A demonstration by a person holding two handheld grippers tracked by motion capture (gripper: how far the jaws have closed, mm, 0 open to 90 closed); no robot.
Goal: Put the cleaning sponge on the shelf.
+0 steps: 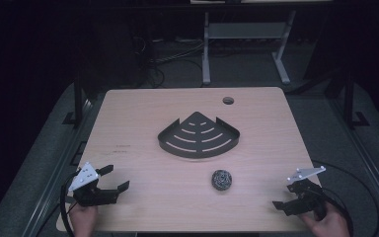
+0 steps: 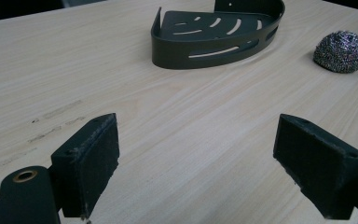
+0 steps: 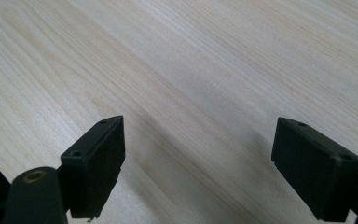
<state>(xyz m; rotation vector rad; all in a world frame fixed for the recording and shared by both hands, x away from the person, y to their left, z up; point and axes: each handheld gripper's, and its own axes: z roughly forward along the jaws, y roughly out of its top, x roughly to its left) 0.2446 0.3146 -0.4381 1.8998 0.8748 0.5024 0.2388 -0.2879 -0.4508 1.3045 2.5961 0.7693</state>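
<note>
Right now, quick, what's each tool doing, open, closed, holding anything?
Left tool: open, jaws wide apart, holding nothing, over bare table.
Right tool: open, jaws wide apart, holding nothing.

Seen from a fixed camera high above the near edge, the whole tabletop (image 1: 143, 118) stretches forward to the dark floor beyond. The left gripper view rides low and close over the wood, facing across it between its own tongs (image 2: 196, 158) toward the black corner tray (image 2: 205, 44) and the steel scourer (image 2: 342, 51), both shared with the high view (image 1: 198, 136) (image 1: 221, 179). The right gripper view looks steeply down past its tongs (image 3: 198, 163) at bare woodgrain, very near.
</note>
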